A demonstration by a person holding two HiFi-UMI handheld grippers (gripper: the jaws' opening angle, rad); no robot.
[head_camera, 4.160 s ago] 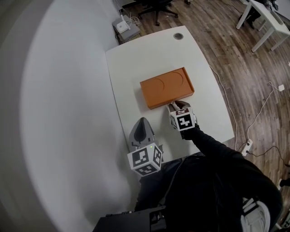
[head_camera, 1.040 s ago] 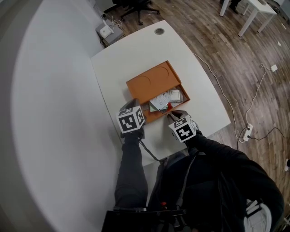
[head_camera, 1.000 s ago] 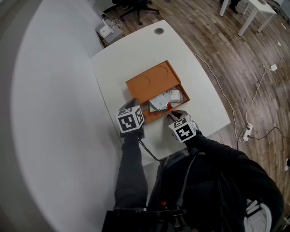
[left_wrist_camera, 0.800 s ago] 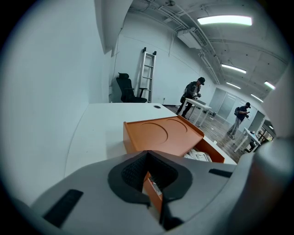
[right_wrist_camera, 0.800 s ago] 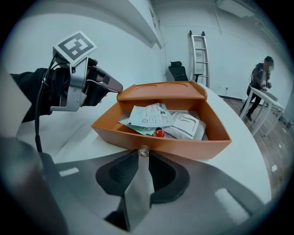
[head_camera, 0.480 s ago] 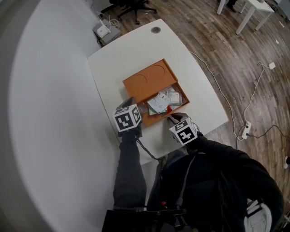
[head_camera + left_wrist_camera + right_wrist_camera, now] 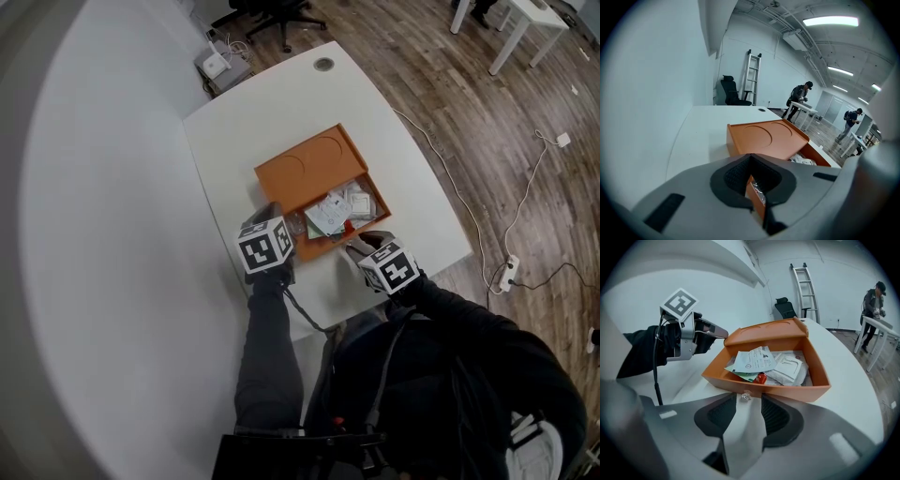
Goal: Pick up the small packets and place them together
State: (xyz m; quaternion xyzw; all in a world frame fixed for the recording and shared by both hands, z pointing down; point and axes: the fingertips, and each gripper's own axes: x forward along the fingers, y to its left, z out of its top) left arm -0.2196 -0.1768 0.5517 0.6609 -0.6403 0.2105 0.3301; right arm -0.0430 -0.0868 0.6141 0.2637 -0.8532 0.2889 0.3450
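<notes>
Your right tongs (image 7: 748, 404) have just been opening and now stand released, with the drawer's small clear knob (image 7: 746, 396) loose between them. The drawer (image 7: 806, 387) is pulled out of the orange box (image 7: 314, 169), which was closed 4 seconds ago. That leaves the small packets (image 7: 754, 361) exposed in a loose heap inside it. Your left tongs (image 7: 752, 183) are clenched on the box's near wall, steadying it on the surface (image 7: 244, 122). By my judgement, picking can start: reach in for 1 packet.

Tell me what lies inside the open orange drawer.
In the drawer, a pile: a printed white packet on top, another white packet beside it, a small red item at the front. Whatever lies beneath is covered.
</notes>
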